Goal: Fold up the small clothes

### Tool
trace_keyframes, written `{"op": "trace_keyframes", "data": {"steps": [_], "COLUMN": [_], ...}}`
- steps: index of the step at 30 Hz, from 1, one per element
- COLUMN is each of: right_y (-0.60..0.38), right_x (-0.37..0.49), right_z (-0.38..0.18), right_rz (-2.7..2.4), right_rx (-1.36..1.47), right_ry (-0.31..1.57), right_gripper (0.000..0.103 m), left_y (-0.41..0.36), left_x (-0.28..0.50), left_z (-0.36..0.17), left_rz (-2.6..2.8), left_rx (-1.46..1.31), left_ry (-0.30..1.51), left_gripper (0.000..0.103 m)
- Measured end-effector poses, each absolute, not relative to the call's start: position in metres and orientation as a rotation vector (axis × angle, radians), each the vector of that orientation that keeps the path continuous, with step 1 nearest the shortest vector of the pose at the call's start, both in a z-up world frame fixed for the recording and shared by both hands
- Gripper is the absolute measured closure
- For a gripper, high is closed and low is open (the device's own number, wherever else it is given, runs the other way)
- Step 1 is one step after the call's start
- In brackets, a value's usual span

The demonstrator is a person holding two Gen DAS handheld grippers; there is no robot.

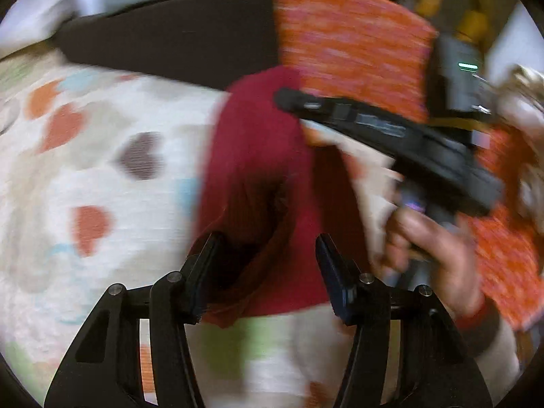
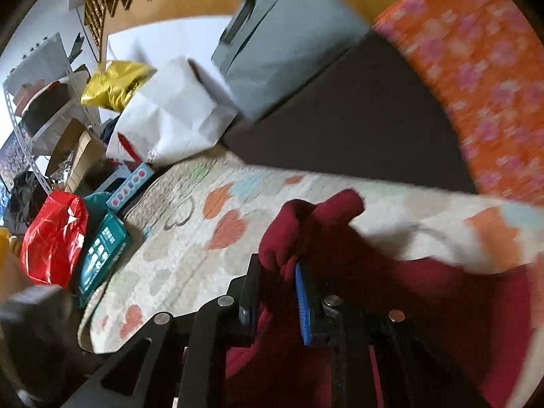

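A dark red knitted garment [image 1: 258, 176] hangs lifted above a cream quilt with coloured hearts [image 1: 85, 176]. In the left wrist view my left gripper [image 1: 265, 255] is open, its two fingers spread on either side of the garment's lower edge. The right gripper's body [image 1: 408, 142] shows at the right, held by a hand, with its tip at the garment's top. In the right wrist view my right gripper [image 2: 282, 272] is shut on a bunched fold of the red garment [image 2: 340, 248], lifted over the quilt [image 2: 190, 238]. The frames are blurred by motion.
An orange and pink patterned cushion [image 1: 346, 40] and a dark headboard [image 1: 176, 40] lie beyond the quilt. In the right wrist view a white bag [image 2: 170, 112], a red plastic bag [image 2: 51, 238], a teal box [image 2: 102, 255] and shelves stand off the bed's left side.
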State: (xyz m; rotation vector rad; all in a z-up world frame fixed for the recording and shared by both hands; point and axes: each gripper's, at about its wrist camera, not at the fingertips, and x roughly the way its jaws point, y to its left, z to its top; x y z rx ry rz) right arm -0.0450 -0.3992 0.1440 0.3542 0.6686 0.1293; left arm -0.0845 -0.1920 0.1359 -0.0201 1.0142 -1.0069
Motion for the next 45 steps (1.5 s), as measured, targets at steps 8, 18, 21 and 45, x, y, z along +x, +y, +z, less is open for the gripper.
{"op": "trace_keyframes", "data": {"steps": [8,18,21,45], "right_y": [-0.536,-0.51,-0.492,-0.497], "right_x": [-0.125,-0.147,-0.126,-0.139], "right_z": [0.072,0.075,0.057,0.081], "right_rz": [-0.163,0.027,0.041,-0.156], "right_rx": [0.583,0.742,0.795,0.367], "right_ry": [0.745,0.697,0.759,0.858], "right_gripper": [0.103,0.06,0.044,0.079], "left_y": [-0.263,-0.224,-0.223,-0.267], "left_x": [-0.135,-0.096,-0.083,-0.098], "left_z": [0.092,0.121,0.096,0.077], "left_rz": [-1.207,-1.11,-0.945,-0.974], "left_rx": [0.204,0.2,0.278,0.243], "left_ry": [1.18,1.031,1.072,1.1], "left_gripper": [0.048,0.048,0.048,0.048]}}
